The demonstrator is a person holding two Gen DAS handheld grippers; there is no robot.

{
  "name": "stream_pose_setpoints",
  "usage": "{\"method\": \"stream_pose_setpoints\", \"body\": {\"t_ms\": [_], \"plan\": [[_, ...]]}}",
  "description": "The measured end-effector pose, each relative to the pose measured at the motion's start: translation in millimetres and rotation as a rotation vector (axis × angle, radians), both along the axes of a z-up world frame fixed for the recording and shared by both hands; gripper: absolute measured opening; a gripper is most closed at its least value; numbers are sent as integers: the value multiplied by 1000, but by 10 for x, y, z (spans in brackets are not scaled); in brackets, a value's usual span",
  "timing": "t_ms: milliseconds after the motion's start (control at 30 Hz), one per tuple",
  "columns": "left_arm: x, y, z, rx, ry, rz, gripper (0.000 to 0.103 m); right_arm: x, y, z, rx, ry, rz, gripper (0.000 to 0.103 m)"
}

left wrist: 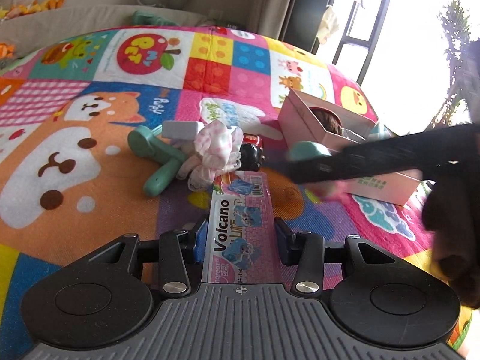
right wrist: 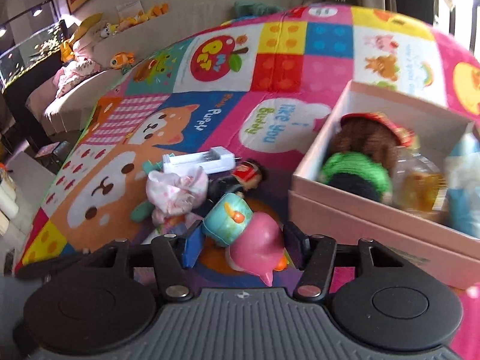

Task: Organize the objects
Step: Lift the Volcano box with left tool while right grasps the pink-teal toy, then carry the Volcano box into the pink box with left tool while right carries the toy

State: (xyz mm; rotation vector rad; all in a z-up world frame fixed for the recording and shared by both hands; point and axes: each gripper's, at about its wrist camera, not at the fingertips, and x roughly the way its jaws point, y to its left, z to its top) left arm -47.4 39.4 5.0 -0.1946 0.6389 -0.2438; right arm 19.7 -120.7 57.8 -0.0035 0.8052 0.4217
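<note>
My left gripper (left wrist: 240, 235) is shut on a pink "Volcano" box (left wrist: 240, 225), held above the mat. My right gripper (right wrist: 241, 240) is shut on a pink and teal toy figure (right wrist: 240, 234), just left of the open pink box (right wrist: 375, 219). That box also shows in the left wrist view (left wrist: 303, 120), with the right gripper's black arm (left wrist: 375, 156) crossing in front of it. On the mat lie a teal handled toy (left wrist: 159, 156), a white charger (right wrist: 199, 160), a pink-white cloth bundle (right wrist: 177, 193) and a black and red doll (right wrist: 243, 177).
The pink box holds a brown plush (right wrist: 369, 141), a green and black item (right wrist: 357, 174) and a clear bottle (right wrist: 420, 177). A colourful play mat (left wrist: 75, 150) covers the surface. A beige sofa with plush toys (right wrist: 120, 27) stands behind. A bright window (left wrist: 420, 45) is at the right.
</note>
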Motion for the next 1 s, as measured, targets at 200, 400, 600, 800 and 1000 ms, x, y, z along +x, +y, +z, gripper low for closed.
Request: {"method": "stream_pose_setpoints", "body": {"t_ms": [200,400,600,800,1000], "plan": [[3,1,-3,0,0,0,49,-609,-136,-18,-323,-181,142,57],[7,-2,-8,4,0,0,49,-1123,-176,-243,-513,-222,265,64],[10,-5,-9,6,-1,-1,49,-1321,-442,-278,-558,-240,161,80],[13,-17,-13,17,-1,-1,49,-1358,-801,-171,-458,-166,65,85],[12,-17,-9,13,0,0,49,-1196,-827,-18,-201,-125,18,85]]}}
